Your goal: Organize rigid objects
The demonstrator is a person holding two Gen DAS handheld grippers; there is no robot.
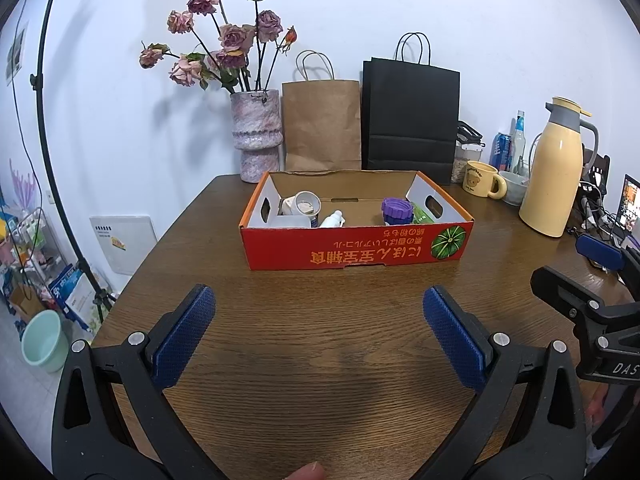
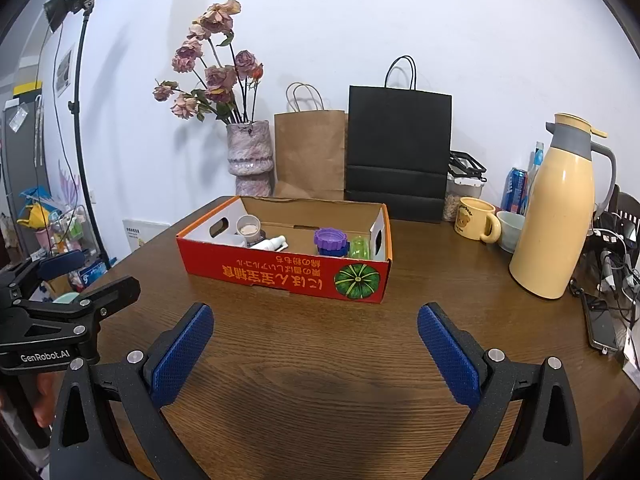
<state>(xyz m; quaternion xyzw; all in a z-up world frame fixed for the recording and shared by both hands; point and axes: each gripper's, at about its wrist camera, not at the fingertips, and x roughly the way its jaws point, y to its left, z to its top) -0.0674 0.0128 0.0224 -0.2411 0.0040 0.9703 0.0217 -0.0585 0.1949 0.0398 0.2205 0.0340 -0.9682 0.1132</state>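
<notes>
Both my grippers, left [image 1: 319,322] and right [image 2: 316,340], gape wide, holding nothing, over bare table [image 1: 320,360]. Box [image 1: 356,246] at 12 o'clock holds cup [image 1: 306,204], white bottle [image 1: 333,220], purple lid [image 1: 396,209]. Behind: vase [image 1: 256,136], bags [image 1: 410,116]. Thermos [image 1: 554,172] at 2 o'clock.

The right gripper [image 2: 316,320] hangs over the brown tabletop [image 2: 440,280], its blue-padded fingers [image 2: 182,354] spread wide and empty. Beyond sits the red cardboard box [image 2: 280,268] (purple lid [image 2: 329,237] inside), with a yellow thermos [image 2: 556,208] far right.
</notes>
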